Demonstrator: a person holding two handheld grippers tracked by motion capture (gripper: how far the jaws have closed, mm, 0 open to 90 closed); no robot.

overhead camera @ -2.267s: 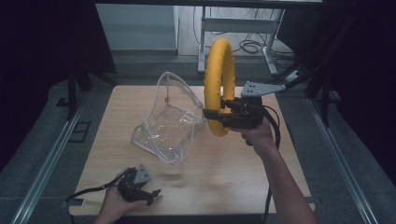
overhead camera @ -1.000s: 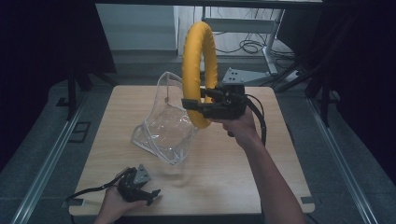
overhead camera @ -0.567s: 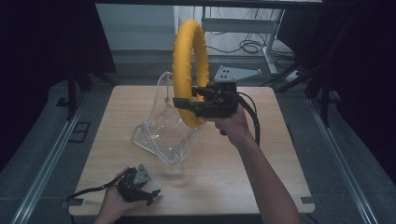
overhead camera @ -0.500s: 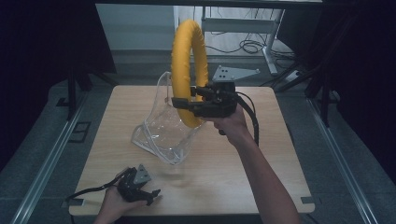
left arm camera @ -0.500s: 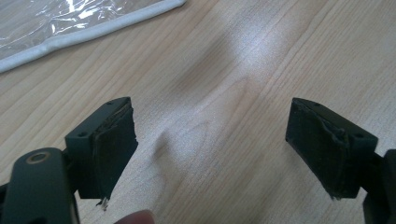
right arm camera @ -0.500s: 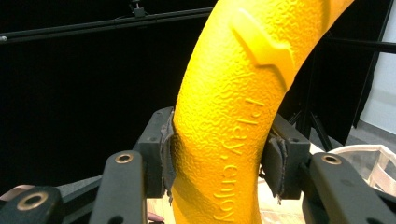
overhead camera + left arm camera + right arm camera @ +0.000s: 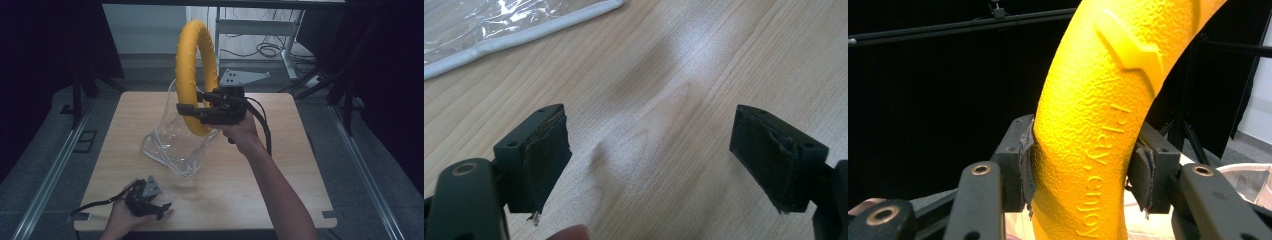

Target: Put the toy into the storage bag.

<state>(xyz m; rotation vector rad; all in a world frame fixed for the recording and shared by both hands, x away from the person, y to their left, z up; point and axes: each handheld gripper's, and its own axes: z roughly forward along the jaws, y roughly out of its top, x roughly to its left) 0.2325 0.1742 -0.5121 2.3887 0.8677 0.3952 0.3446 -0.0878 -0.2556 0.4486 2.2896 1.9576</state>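
The yellow ring [image 7: 196,75] stands upright in the air above the middle of the surface [image 7: 280,165], clamped at its lower rim between the fingers [image 7: 1023,160] of the right gripper [image 7: 192,111]. In the right gripper view its pebbled skin bears raised writing down the side, "play.enjoy", under a raised zigzag mark; the pads press in on both flanks of the tube. Directly below and behind the ring, a clear plastic bag [image 7: 175,145] with a white-edged mouth sits near the centre of the surface.

The left gripper [image 7: 150,200] rests at about 7 o'clock, close to the near edge, its fingers [image 7: 536,160] spread wide with nothing but bare wood between them; the bag's white seam lies at 11 o'clock in the left gripper view.

The surface is pale wood grain, square-cornered, lit with soft glare. Around it the room is dark, with black drapes at either side, a grey floor with rails, and a white frame with loose cables at 12 o'clock.

One ring, one bag, two grippers.
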